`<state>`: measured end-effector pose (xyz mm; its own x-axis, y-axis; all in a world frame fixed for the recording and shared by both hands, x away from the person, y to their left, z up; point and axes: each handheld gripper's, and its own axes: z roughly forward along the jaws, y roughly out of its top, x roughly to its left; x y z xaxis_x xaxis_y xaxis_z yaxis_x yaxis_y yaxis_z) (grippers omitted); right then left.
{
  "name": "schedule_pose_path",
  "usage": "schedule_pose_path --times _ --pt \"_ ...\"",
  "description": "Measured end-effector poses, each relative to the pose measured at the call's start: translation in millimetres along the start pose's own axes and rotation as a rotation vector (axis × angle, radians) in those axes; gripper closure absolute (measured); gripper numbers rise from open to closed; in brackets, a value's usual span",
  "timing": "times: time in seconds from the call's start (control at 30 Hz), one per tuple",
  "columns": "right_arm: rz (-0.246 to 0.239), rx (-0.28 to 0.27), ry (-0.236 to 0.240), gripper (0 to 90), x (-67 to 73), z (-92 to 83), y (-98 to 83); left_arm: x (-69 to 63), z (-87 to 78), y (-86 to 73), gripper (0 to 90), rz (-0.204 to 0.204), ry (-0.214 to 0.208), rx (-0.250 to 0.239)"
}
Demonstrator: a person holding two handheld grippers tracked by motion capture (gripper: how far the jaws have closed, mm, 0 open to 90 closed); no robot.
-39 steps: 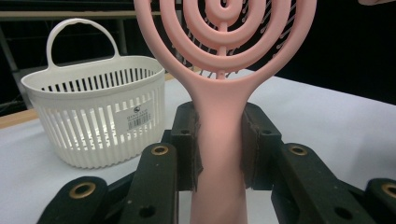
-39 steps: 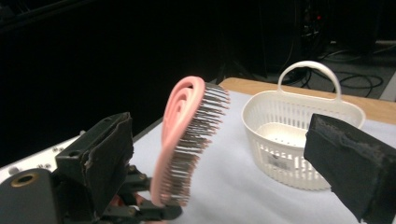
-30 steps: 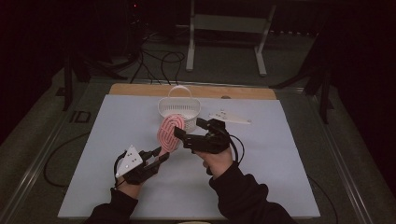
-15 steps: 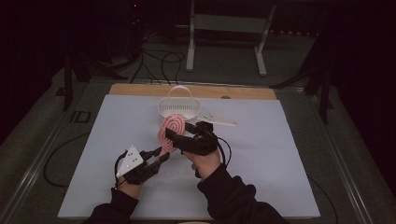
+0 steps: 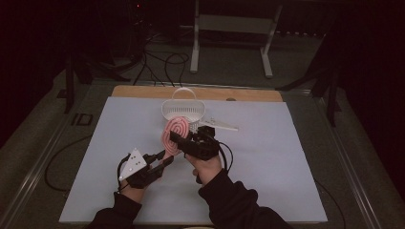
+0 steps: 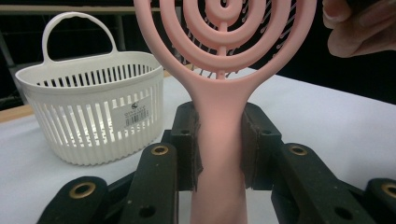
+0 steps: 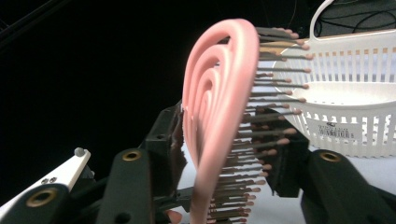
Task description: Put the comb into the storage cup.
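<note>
I see the pink ringed plastic hairbrush (image 5: 175,133) standing upright mid-table, my left gripper (image 5: 165,160) at its handle, my right gripper (image 5: 179,139) about its head; the white slotted plastic basket (image 5: 183,109) sits just behind it

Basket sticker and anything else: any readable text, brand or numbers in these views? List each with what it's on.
Sticker on the white basket, left gripper view: a barcode with small print, too blurred to read.
Same sticker, right gripper view: a small logo and a line of capitals, too blurred to read.
Pink hairbrush, held by the left gripper: no text visible.
High view: nothing legible.
</note>
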<state>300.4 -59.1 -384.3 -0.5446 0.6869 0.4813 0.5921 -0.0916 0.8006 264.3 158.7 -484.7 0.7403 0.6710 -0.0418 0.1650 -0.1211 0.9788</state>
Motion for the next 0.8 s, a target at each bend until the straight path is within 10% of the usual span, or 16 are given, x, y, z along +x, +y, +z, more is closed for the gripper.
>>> schedule_pose_path --times 0.8 --pt "-0.098 0.018 0.06 64.3 -2.3 2.7 2.2 -1.3 5.7 4.4 69.3 -0.061 -0.039 0.054"
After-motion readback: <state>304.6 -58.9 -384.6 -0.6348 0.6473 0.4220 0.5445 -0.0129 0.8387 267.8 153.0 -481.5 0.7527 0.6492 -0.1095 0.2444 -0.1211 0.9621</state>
